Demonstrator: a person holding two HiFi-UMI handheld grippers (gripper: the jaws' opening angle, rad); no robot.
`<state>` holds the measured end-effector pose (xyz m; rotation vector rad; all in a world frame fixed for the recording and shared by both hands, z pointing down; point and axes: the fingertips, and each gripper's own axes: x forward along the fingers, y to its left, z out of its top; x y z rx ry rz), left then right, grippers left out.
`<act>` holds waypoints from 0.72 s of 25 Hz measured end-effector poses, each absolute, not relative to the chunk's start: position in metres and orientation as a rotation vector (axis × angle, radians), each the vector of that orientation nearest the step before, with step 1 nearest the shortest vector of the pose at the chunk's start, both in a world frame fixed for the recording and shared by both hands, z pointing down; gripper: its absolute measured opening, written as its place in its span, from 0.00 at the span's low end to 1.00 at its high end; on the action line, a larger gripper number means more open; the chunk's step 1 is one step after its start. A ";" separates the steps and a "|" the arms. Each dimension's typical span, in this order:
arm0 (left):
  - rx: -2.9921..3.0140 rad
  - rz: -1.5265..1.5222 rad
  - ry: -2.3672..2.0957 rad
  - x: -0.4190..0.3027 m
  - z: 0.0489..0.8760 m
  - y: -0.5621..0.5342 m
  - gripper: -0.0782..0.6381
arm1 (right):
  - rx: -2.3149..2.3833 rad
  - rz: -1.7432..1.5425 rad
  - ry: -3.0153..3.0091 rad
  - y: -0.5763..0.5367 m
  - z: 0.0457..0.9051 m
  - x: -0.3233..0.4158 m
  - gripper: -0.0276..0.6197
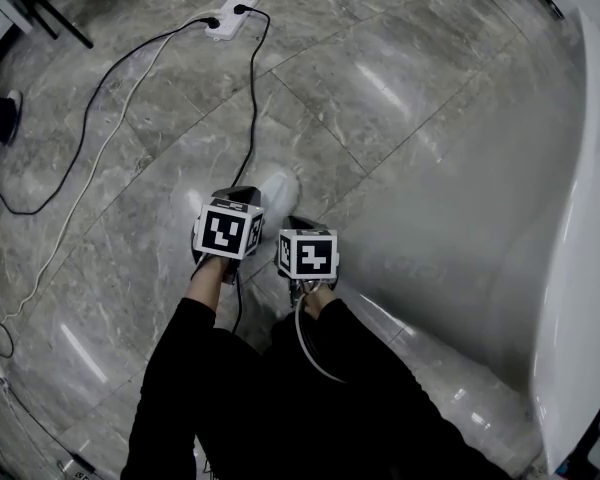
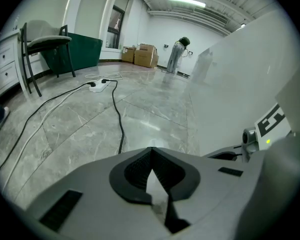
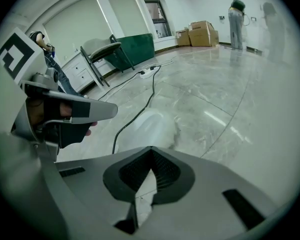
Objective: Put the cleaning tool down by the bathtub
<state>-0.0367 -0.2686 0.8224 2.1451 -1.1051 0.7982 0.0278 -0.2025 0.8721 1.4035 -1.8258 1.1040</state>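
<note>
Cardboard boxes [image 2: 142, 55] show beyond left gripper [image 2: 151, 153], not overhead.

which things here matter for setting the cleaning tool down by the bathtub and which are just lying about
Job:
bathtub
left gripper and right gripper, both shut and empty
white object on the floor ahead of them, possibly the tool; cannot tell

Lying about:
power strip
black cable
chair
cardboard boxes

two grippers [image 2: 150, 151] [image 3: 150, 151], one bathtub [image 1: 582, 268], one power strip [image 1: 230, 16], one chair [image 2: 44, 40]
</note>
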 end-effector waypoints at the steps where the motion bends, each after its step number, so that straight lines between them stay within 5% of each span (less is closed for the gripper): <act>1: 2.144 0.799 -1.107 -0.038 0.823 -0.269 0.12 | 1.400 1.102 -1.826 -0.203 0.873 0.027 0.04; 18: 2.147 0.800 -1.071 -0.035 0.827 -0.267 0.12 | 1.394 1.094 -1.798 -0.198 0.876 0.032 0.04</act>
